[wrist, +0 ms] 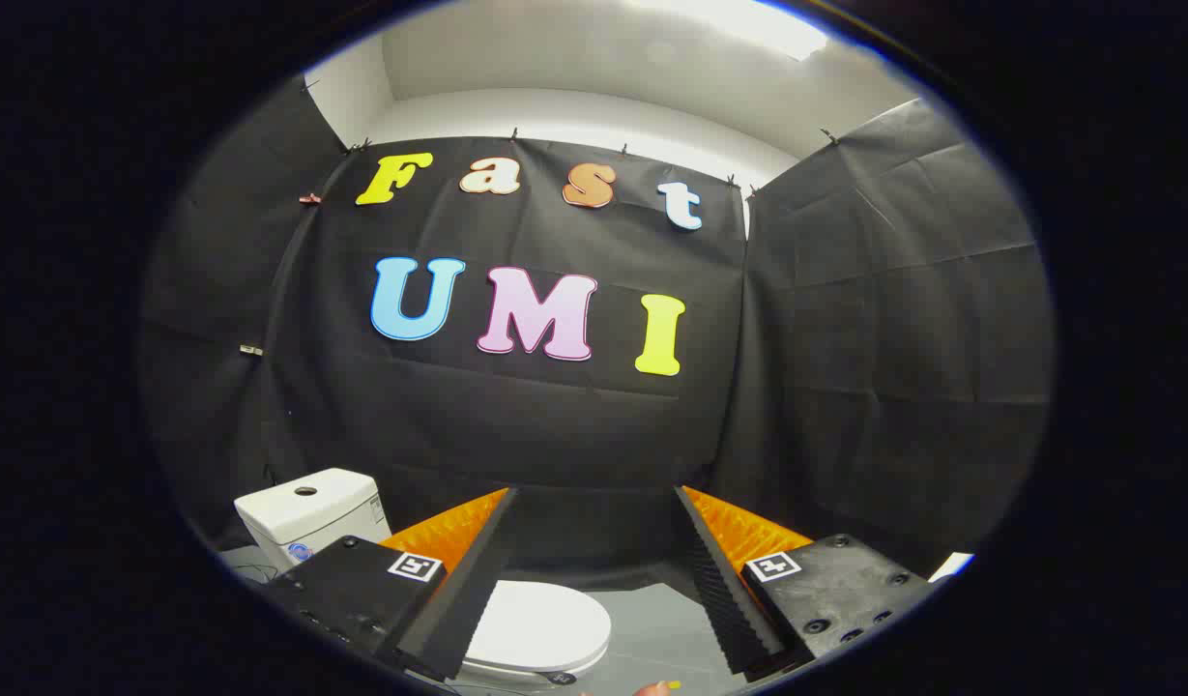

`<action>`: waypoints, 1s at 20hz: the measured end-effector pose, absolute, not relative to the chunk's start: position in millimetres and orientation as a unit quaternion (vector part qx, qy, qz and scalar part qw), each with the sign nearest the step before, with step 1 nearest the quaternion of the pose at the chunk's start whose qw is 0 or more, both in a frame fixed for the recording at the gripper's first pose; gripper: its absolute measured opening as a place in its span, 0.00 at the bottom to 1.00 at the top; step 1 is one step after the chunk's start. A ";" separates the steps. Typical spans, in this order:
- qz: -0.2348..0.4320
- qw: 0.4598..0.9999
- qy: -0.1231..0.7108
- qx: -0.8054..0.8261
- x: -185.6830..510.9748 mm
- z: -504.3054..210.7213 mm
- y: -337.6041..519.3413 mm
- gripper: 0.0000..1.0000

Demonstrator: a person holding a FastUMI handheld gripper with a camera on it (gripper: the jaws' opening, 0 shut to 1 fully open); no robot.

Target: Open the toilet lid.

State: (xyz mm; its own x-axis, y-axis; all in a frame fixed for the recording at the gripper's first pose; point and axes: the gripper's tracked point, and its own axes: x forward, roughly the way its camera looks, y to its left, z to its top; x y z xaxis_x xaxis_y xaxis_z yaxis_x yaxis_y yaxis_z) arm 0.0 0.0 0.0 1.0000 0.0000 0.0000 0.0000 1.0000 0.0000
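Here, in the gripper view, the hand-held gripper (594, 493) hangs with its two fingers spread wide and nothing gripped between them. Below them, nearer the left finger, the smooth white oval toilet lid (536, 626) lies closed and flat on the bowl. The white ceramic cistern (308, 512) stands far left, against the booth's black cloth wall (845, 387). Grey floor (656, 628) lies right of the lid.

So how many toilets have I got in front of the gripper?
1. The toilet's closed lid lies below and between the open gripper fingers, nearer the left one; its tank stands beyond the left finger against the booth wall. Others may be hidden.
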 end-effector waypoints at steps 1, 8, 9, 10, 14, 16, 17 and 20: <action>0.000 1.000 0.000 -0.001 -0.7 0.4 -0.6 0.98; -0.003 1.000 0.000 -0.008 -2.1 1.9 -1.4 0.98; -0.002 1.000 0.000 -0.008 -2.1 3.2 0.4 0.98; -0.002 1.000 -0.001 -0.008 -2.7 3.4 0.3 0.98; -0.004 1.000 -0.002 -0.011 -2.9 5.6 -0.8 0.98; -0.005 1.000 -0.003 -0.012 -3.7 6.2 -1.8 0.98; -0.004 1.000 -0.003 -0.011 -4.0 7.6 -2.1 0.98; -0.005 1.000 -0.004 -0.012 -3.3 7.1 -2.3 0.98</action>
